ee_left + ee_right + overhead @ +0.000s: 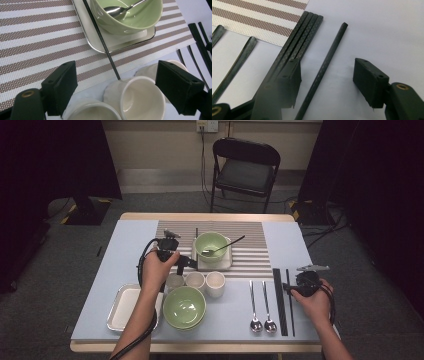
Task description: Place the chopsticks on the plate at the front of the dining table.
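My left gripper (191, 263) hangs open over a row of three white cups (195, 280). In the left gripper view its jaws stand either side of the middle cup (136, 97) without touching it. A black chopstick (101, 37) runs from the white tray (85, 30) down to that cup's rim. My right gripper (289, 289) is low over the table at the right, open, with a single black chopstick (323, 70) lying between its jaws, untouched. A bundle of several chopsticks (298, 40) lies just left of it, partly under the left jaw.
A green bowl (211, 244) with a spoon (222, 246) sits on the white tray on the striped mat (250, 250). In front are a second green bowl (184, 306), a metal tray (122, 307) and two spoons (261, 307). A chair (245, 167) stands beyond the table.
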Available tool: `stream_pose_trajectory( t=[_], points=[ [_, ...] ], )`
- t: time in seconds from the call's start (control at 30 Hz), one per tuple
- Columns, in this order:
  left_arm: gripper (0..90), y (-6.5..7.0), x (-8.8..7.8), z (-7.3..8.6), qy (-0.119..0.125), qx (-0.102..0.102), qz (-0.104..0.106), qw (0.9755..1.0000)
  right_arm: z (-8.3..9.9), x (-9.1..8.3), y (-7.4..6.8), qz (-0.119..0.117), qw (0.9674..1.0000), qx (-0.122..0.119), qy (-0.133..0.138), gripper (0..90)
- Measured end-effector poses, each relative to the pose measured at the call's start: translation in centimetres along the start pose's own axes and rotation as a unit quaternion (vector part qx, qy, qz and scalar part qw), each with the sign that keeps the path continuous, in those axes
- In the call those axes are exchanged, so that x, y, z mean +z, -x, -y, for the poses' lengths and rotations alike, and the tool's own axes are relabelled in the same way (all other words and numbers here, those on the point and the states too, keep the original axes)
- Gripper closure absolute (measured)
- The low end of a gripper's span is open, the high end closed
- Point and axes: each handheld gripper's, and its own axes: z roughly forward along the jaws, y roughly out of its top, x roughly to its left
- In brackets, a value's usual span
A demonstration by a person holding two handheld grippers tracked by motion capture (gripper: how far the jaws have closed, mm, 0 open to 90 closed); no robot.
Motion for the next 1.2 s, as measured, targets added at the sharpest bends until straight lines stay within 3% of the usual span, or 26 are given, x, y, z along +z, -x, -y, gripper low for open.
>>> stream_pose_trajectory(
  t=[0.1,0.33,0.47,0.63,0.83,1.0,1.2],
  points=[
    [17.4,0.0,-0.1,0.0,0.001,0.001,0.0,1.0,0.0,0.0,-0.1,0.005,1.0,0.002,-0.003,41.1],
    [17.4,-0.2,-0.3,0.0,0.002,-0.002,-0.002,1.0,-0.2,-0.5,-0.1,0.01,0.9998,0.004,-0.014,71.5],
    [17.4,-0.3,-0.2,0.0,0.002,-0.001,-0.002,1.0,-0.3,-0.5,0.1,0.01,0.9997,0.008,-0.023,79.3],
    [17.4,-0.2,-0.4,0.2,0.001,0.001,0.0,1.0,-0.9,-0.5,0.4,0.007,0.9988,0.022,-0.044,81.0],
    [17.4,0.1,-0.8,0.2,0.005,0.009,-0.002,0.9999,-1.2,-0.6,1.0,-0.003,0.9963,0.063,-0.058,84.1],
    [17.4,0.2,-0.9,0.1,0.006,0.009,-0.003,0.9999,-1.4,-0.5,1.1,-0.001,0.9961,0.059,-0.066,86.3],
    [17.4,0.4,-0.7,0.1,0.004,0.009,-0.002,0.9999,-1.7,-0.5,1.4,-0.009,0.9942,0.075,-0.077,86.4]
  ],
)
